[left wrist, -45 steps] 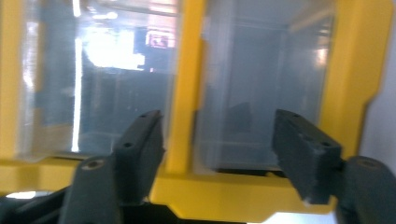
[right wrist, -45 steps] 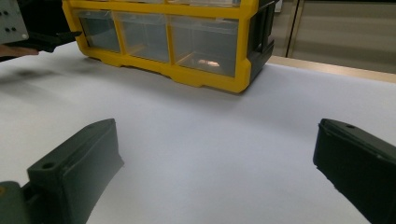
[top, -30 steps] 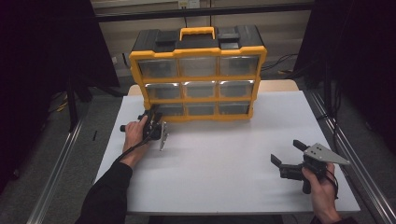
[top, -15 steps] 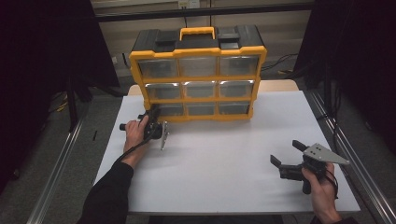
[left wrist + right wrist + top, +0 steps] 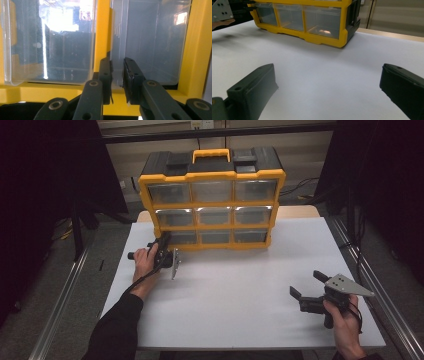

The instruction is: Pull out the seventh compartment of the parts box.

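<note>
Your left gripper [image 5: 117,75] has just been closing and now pinches the pull tab of a clear drawer [image 5: 147,42] in the bottom row of the yellow organizer [image 5: 212,202]. The drawer looks ready to pull. Your right gripper [image 5: 309,290] rests spread on the table [image 5: 240,295].

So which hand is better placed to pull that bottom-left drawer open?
Left. The left gripper has just been closing and now pinches the drawer front lip, at the organizer. The right gripper sits open, well apart from it.
</note>
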`<state>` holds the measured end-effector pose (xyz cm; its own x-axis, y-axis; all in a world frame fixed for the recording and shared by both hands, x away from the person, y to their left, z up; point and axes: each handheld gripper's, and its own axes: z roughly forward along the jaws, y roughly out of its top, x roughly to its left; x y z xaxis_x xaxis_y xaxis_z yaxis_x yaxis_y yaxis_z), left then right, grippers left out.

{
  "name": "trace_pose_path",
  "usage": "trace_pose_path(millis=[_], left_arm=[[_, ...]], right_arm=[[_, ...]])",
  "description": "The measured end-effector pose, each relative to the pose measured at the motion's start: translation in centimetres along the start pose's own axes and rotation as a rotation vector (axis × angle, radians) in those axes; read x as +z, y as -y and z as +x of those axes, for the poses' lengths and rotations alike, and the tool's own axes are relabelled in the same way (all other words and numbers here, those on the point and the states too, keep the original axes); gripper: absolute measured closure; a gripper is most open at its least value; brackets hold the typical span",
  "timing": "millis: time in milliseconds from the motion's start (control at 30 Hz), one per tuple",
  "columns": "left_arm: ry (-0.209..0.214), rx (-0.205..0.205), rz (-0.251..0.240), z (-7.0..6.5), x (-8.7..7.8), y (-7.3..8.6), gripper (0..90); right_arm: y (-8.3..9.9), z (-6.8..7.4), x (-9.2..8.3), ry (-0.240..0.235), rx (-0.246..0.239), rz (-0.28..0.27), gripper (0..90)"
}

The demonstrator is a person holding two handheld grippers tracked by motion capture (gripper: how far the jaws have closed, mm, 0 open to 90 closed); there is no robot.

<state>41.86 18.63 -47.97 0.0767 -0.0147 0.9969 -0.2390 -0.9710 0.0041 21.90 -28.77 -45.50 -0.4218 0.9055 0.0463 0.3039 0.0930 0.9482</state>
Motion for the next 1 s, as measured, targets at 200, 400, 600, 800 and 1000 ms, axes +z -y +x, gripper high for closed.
trace_pose_path(millis=[200,400,600,800,1000], left_arm=[[0.003,-0.038,-0.014,0.0,-0.1,0.1,78.7],[0.003,-0.031,-0.011,0.2,-0.4,0.1,78.5],[0.016,-0.033,-0.01,0.1,-0.5,0.1,78.5],[0.005,-0.076,-0.022,-0.1,-0.6,0.2,78.5],[0.004,-0.036,-0.024,0.2,-1.2,0.2,78.3]], right_arm=[[0.0,0.0,0.0,0.001,0.001,-0.001,0.2],[0.0,0.0,-0.1,0.002,0.0,-0.001,0.2],[0.0,0.0,-0.1,0.002,0.001,0.0,0.2],[0.0,0.0,-0.1,0.007,0.001,-0.003,0.2],[0.0,0.0,-0.1,0.006,0.003,-0.003,0.2]])
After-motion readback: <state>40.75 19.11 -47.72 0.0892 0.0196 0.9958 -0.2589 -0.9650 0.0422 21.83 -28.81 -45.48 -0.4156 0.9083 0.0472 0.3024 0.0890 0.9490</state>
